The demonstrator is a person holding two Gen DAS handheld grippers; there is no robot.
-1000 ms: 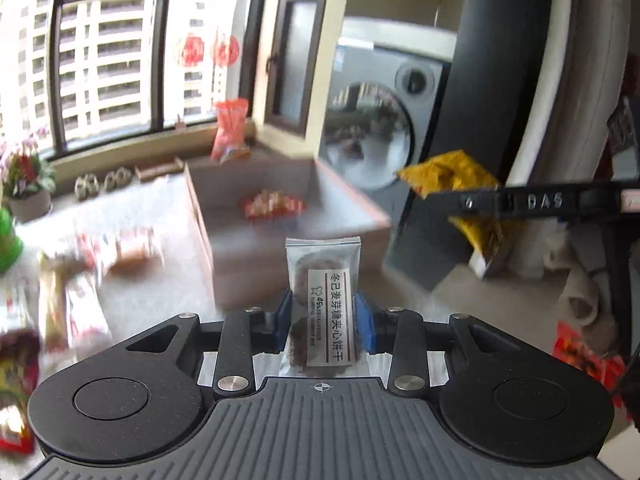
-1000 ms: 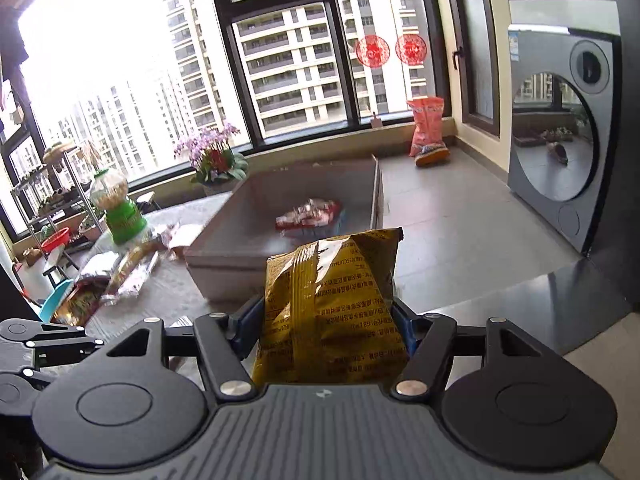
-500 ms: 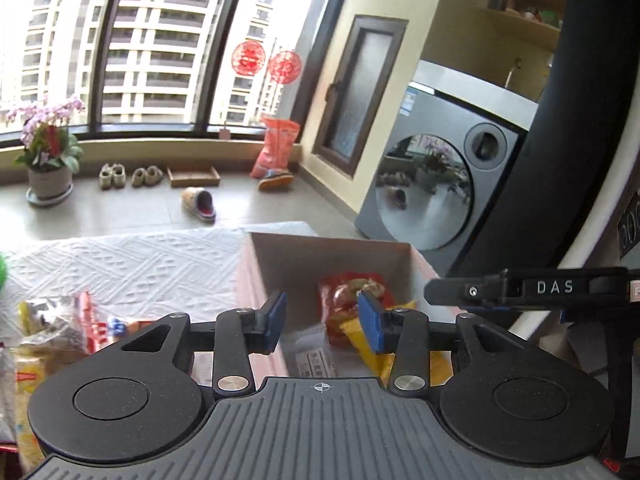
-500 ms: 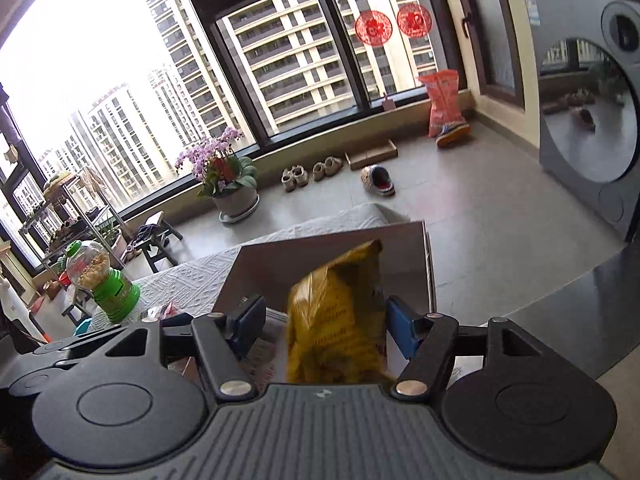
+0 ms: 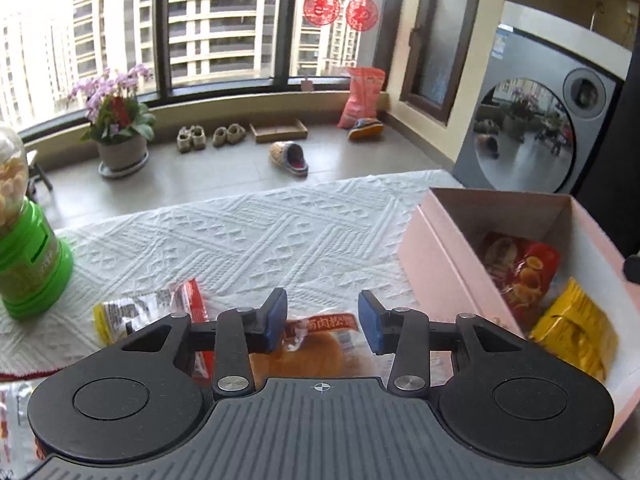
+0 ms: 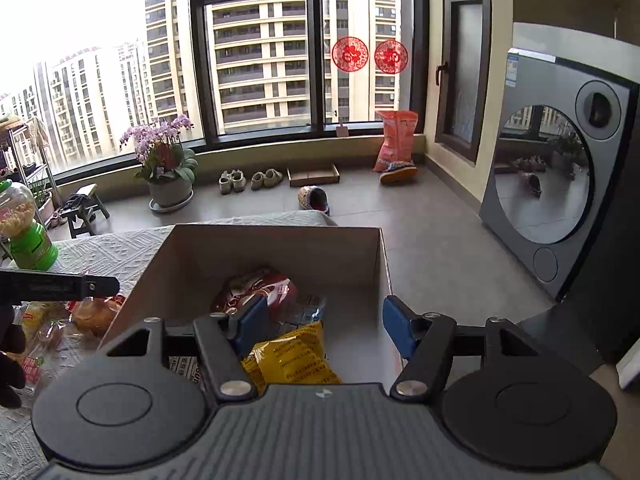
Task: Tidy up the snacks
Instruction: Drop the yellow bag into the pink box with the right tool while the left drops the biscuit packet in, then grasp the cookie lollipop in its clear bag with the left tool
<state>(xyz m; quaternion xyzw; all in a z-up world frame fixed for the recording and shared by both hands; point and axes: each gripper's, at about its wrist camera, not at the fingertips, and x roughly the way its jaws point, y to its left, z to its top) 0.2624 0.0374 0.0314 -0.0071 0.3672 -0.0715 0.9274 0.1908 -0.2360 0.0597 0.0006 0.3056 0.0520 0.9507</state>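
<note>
My left gripper has its jaws parted with nothing gripped, above a clear-wrapped bun packet lying on the white patterned tablecloth. Beside that lies a red-and-yellow packet, and a green-based jar stands farther left. My right gripper is also open and empty, over the pink cardboard box, which holds a yellow bag and a red snack bag.
</note>
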